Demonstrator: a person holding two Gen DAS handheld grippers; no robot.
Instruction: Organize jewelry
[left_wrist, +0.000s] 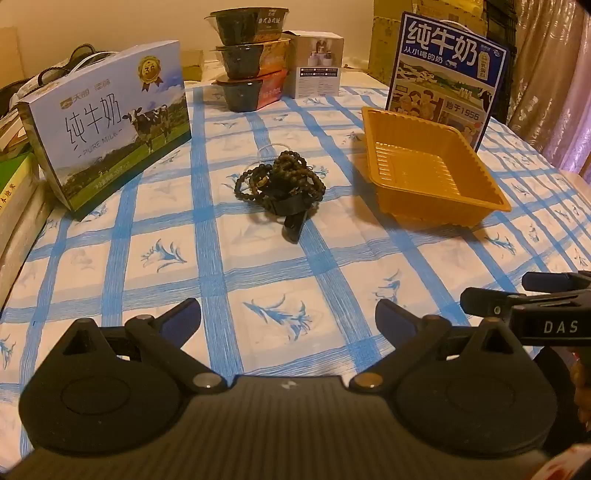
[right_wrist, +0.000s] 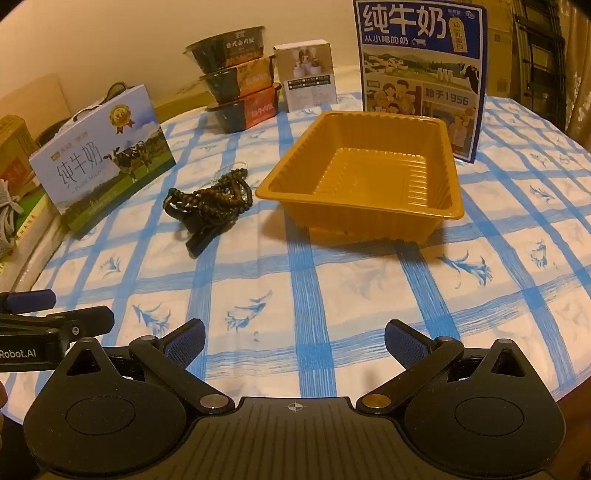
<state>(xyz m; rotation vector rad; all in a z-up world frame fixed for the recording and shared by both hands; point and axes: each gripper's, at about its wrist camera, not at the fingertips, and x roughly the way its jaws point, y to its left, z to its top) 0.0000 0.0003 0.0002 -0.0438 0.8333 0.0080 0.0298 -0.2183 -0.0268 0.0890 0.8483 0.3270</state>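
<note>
A tangled pile of dark bead bracelets (left_wrist: 282, 182) (right_wrist: 212, 199) lies mid-table on the blue checked cloth, with a black strap sticking out toward me. An empty orange plastic tray (left_wrist: 439, 205) (right_wrist: 447, 212) sits to its right. My left gripper (left_wrist: 288, 314) hovers well short of the pile, jaws wide open and empty. My right gripper (right_wrist: 294, 338) is also open and empty, near the table's front edge, facing the tray. Each gripper's fingers show at the edge of the other's view: the right gripper (left_wrist: 491, 291) and the left gripper (right_wrist: 81, 306).
A pale milk carton box (left_wrist: 107, 122) (right_wrist: 103, 155) lies at the left. A blue milk box (left_wrist: 447, 74) (right_wrist: 421, 74) stands behind the tray. Three stacked black food bowls (left_wrist: 251, 59) (right_wrist: 236, 85) and a small white box (left_wrist: 317, 62) (right_wrist: 306, 75) stand at the back.
</note>
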